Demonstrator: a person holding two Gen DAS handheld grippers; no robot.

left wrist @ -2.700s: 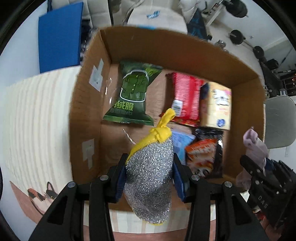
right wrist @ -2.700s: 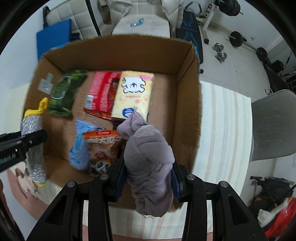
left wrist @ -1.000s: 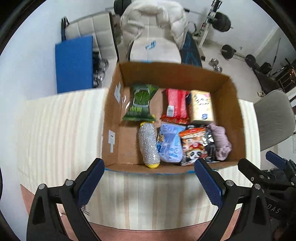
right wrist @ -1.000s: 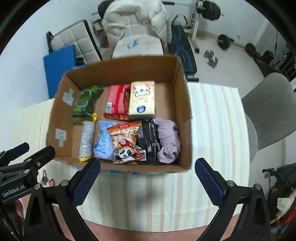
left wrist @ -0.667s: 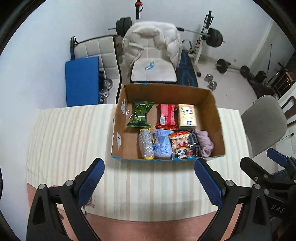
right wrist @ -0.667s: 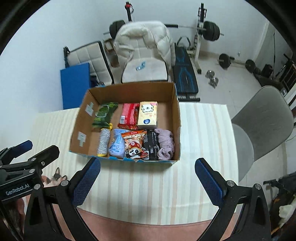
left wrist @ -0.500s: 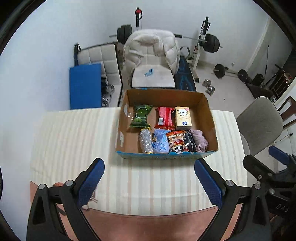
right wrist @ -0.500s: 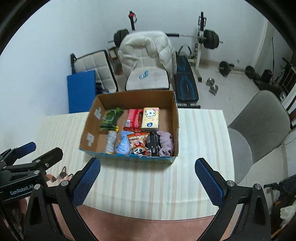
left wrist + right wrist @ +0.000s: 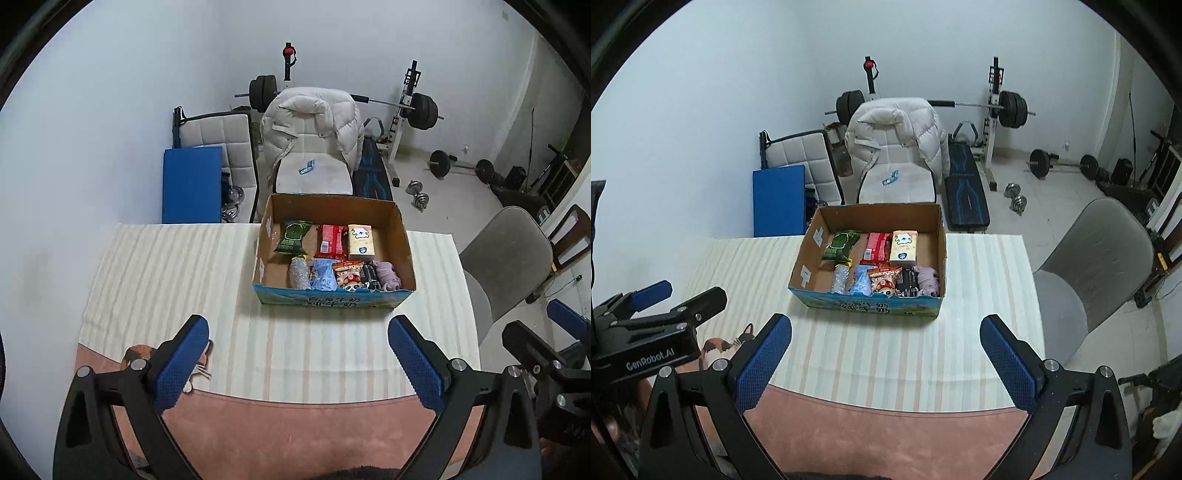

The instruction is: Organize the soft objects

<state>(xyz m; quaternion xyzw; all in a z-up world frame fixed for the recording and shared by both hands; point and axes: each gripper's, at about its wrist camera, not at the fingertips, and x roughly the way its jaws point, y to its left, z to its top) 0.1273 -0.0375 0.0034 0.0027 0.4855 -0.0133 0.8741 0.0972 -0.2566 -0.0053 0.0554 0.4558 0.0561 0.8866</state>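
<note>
1. Packing looks finished: the cardboard box (image 9: 334,254) holds all the soft goods, and nothing loose shows on the striped surface (image 9: 177,280) around it.
2. Front row in the box, left to right: the silver scouring pad (image 9: 299,273), a blue packet (image 9: 324,277), a panda snack bag (image 9: 347,277), a dark packet (image 9: 369,277) and the mauve cloth (image 9: 387,275). Behind them lie a green packet (image 9: 293,237), a red packet (image 9: 331,240) and a tissue pack (image 9: 362,238).
3. Left tool (image 9: 297,363) is spread wide and carries nothing; right tool (image 9: 886,360) is likewise spread and empty. Both hang over the near edge of the surface, well apart from the box.
4. Next move, as I judge it, is only a check of the surface for strays; the far left part is washed out, so something small there could escape notice.
5. Room is generous: bare surface lies between the tools and the box's near wall. The box's far wall sits near the surface's back edge, just before the chair with a padded jacket (image 9: 310,129).
</note>
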